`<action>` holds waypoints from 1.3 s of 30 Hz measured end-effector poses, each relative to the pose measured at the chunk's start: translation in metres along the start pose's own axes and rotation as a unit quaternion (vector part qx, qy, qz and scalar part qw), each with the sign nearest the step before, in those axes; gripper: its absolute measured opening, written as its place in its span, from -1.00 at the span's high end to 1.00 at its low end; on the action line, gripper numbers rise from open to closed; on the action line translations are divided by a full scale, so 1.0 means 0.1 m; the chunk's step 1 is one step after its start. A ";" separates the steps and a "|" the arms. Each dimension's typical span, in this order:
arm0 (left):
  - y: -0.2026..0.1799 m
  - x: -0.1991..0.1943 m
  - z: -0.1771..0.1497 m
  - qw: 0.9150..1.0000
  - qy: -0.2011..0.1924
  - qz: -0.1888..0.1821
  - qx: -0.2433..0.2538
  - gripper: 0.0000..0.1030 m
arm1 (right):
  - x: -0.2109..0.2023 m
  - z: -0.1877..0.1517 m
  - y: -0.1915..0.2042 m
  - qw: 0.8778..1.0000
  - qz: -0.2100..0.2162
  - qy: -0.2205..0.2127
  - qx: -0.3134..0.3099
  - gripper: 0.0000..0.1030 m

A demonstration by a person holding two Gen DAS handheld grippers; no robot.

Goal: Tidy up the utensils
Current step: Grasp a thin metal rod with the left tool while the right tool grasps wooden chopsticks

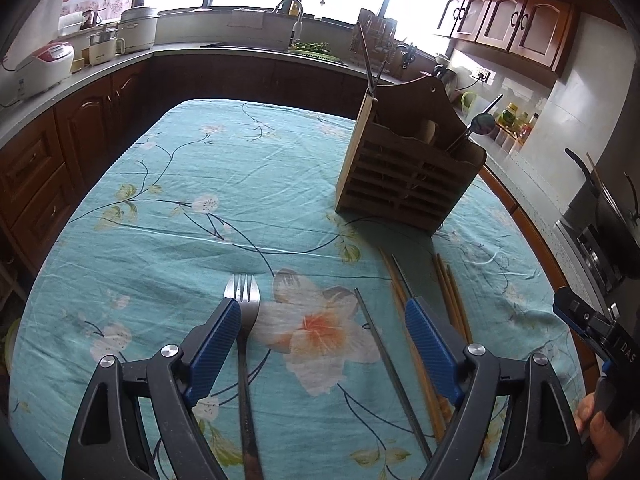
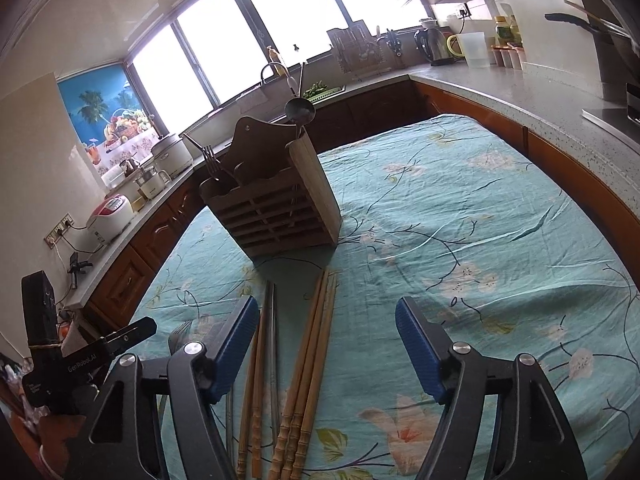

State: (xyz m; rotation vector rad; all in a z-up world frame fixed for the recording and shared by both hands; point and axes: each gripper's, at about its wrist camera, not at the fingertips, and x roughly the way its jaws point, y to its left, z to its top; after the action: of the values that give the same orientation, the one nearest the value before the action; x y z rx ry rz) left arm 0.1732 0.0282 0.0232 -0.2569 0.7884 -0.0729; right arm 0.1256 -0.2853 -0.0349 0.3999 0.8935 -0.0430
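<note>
A wooden slatted utensil holder (image 1: 404,176) (image 2: 272,204) stands on the floral teal tablecloth (image 1: 180,208), with a ladle (image 2: 300,110), forks and chopsticks in it. My left gripper (image 1: 322,304) is open just above the cloth. A metal fork (image 1: 242,292) lies beside its left finger, and a metal chopstick (image 1: 384,352) lies between the fingers. My right gripper (image 2: 327,301) is open over a bundle of wooden chopsticks (image 2: 316,340) lying flat between its fingers. Metal chopsticks (image 2: 273,344) and more wooden ones lie by its left finger.
Kitchen counters wrap around the table. A rice cooker (image 1: 44,64) and pots stand at the left, a sink (image 1: 288,12) at the back, and a stove with a pan (image 1: 604,216) at the right. A kettle (image 2: 434,46) and jars stand on the far counter.
</note>
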 end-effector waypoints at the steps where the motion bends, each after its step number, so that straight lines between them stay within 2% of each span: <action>1: -0.01 0.01 0.00 1.000 0.003 -0.001 0.001 -0.60 | 0.02 0.00 0.00 1.000 -0.001 0.002 -0.001 -0.35; 3: -0.05 0.07 -0.01 1.000 0.009 -0.002 0.004 -0.53 | 0.06 -0.01 0.01 1.000 -0.001 0.008 -0.002 -0.24; 7: -0.08 0.18 -0.01 1.000 0.023 -0.005 0.004 -0.44 | 0.18 -0.03 0.00 1.000 -0.002 0.024 -0.002 0.12; 9: -0.11 0.23 0.00 0.999 0.031 -0.007 0.005 -0.40 | 0.25 -0.03 0.00 0.999 -0.001 0.032 -0.003 0.22; 11: -0.14 0.30 0.01 0.999 0.039 -0.007 0.008 -0.31 | 0.32 -0.03 0.01 0.999 -0.004 0.040 -0.007 0.46; 14: -0.16 0.39 0.01 0.999 0.051 -0.011 0.007 -0.20 | 0.44 -0.02 0.04 0.998 0.006 0.055 -0.005 0.60; 18: -0.20 0.52 0.02 0.998 0.064 -0.010 0.009 -0.15 | 0.60 -0.01 0.08 0.997 0.008 0.070 -0.012 0.62; 22: -0.22 0.67 0.01 0.996 0.085 -0.009 0.011 0.01 | 0.80 0.00 0.09 0.996 0.002 0.090 -0.019 0.63; 27: -0.23 0.84 0.02 0.995 0.099 -0.012 0.011 0.10 | 0.97 0.02 0.08 0.994 0.000 0.106 -0.022 0.67; 32: -0.25 0.99 0.02 0.994 0.112 -0.015 0.014 0.20 | 1.15 0.01 0.10 0.990 -0.024 0.130 -0.042 0.72; 35: -0.30 1.05 0.03 0.993 0.112 -0.008 0.029 0.25 | 1.22 0.01 0.09 0.989 -0.037 0.136 -0.054 0.86; 39: -0.40 1.13 0.05 0.992 0.115 -0.002 0.050 0.25 | 1.27 0.04 0.14 0.986 -0.044 0.141 -0.073 0.86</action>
State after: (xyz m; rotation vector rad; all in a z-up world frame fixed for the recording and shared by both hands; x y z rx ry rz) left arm 0.2575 -0.0275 -0.0415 -0.1563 1.0109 -0.1476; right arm 0.2117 -0.2576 -0.1253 0.2316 1.1856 -0.0019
